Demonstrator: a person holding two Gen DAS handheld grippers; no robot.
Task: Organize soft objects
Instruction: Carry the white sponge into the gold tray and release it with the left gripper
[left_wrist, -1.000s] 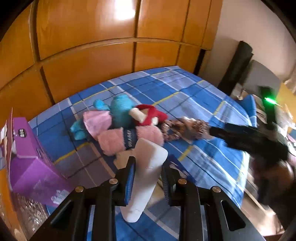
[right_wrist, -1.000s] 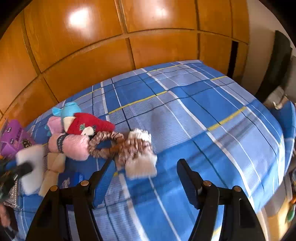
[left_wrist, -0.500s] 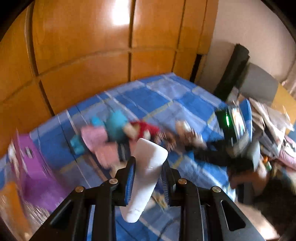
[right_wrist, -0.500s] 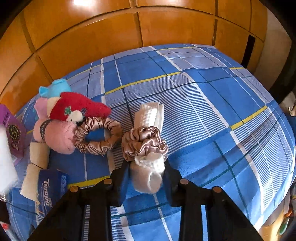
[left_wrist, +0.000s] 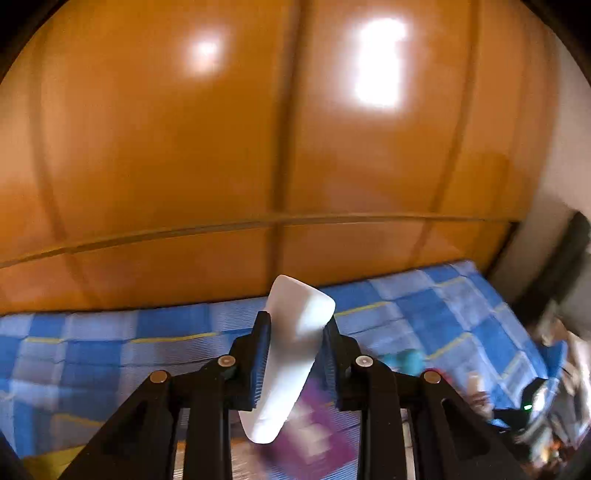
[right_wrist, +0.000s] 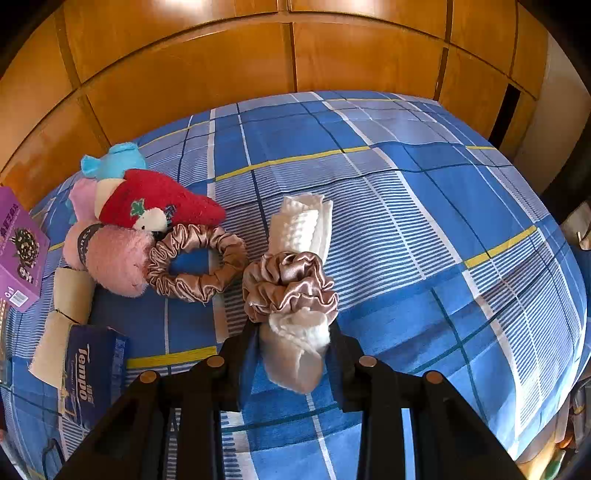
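My left gripper (left_wrist: 295, 321) is shut on a white foam block (left_wrist: 291, 350), held up in the air over the bed's left side, facing the wardrobe. My right gripper (right_wrist: 293, 332) is shut on the near end of a rolled white cloth (right_wrist: 301, 229) that lies on the blue checked bedcover (right_wrist: 424, 221). A satin scrunchie (right_wrist: 291, 284) is wrapped around that roll. A second, loose scrunchie (right_wrist: 195, 266) lies just left of it. It touches a pile of plush toys: a red one (right_wrist: 159, 199), a pink one (right_wrist: 114, 262) and a blue one (right_wrist: 114, 160).
A purple box (right_wrist: 18, 254) sits at the bed's left edge. Near it lie two beige rolls (right_wrist: 72, 291) and a blue tissue pack (right_wrist: 90, 373). Orange wooden wardrobe doors (right_wrist: 221, 66) rise right behind the bed. The bed's right half is bare cover.
The right gripper came down and closed on the cloth roll's near end. The left gripper rose and swung left with the white block, so its view now shows mostly wardrobe.
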